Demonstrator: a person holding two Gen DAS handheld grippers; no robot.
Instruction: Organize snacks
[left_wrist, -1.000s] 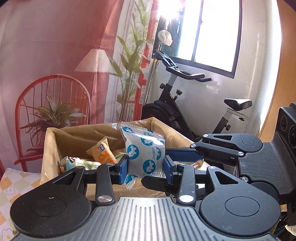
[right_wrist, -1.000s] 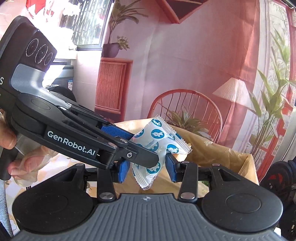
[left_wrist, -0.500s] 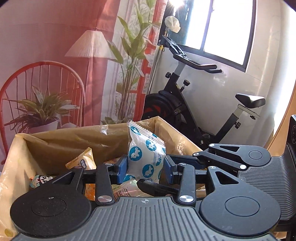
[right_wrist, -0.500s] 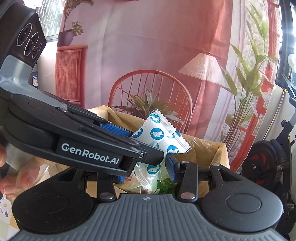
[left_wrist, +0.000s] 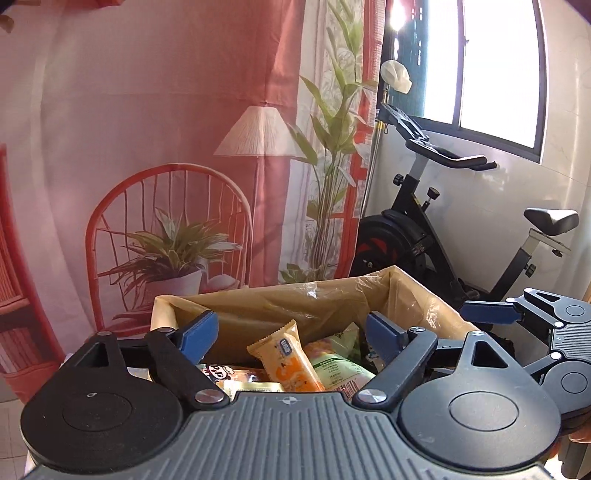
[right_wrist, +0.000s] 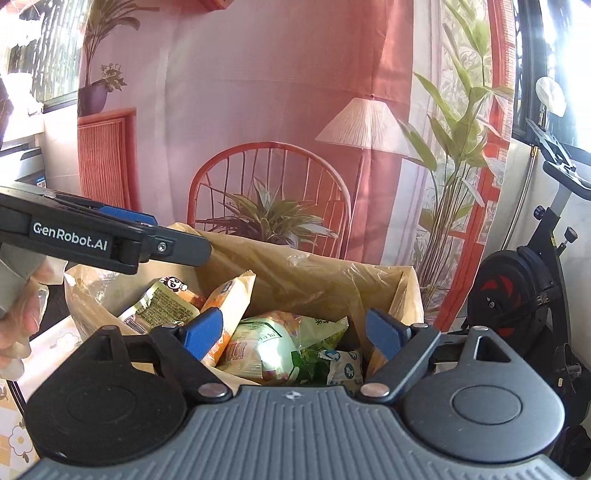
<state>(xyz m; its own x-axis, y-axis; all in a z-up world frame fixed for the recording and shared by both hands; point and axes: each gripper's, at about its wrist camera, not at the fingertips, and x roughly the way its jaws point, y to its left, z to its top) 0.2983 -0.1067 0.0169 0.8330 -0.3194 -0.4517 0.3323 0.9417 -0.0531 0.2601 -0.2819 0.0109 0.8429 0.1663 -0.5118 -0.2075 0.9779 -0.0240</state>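
Note:
A box lined with a tan plastic bag (left_wrist: 295, 306) holds several snack packs. The white pack with blue dots (right_wrist: 341, 363) lies inside it at the front right, beside a green and white pack (right_wrist: 273, 339). An orange pack (left_wrist: 286, 358) stands tilted in the middle, also in the right wrist view (right_wrist: 229, 302). My left gripper (left_wrist: 291, 332) is open and empty above the box. My right gripper (right_wrist: 293, 330) is open and empty above the box too. The left gripper shows at the left of the right wrist view (right_wrist: 110, 232).
A printed backdrop with a red chair (right_wrist: 269, 184), lamp and plants hangs behind the box. An exercise bike (left_wrist: 424, 229) stands at the right by the window. A checked cloth with flowers (right_wrist: 18, 439) covers the table at the lower left.
Both grippers held the white blue-dotted pack over the box. Both have opened and the pack has dropped into the box.

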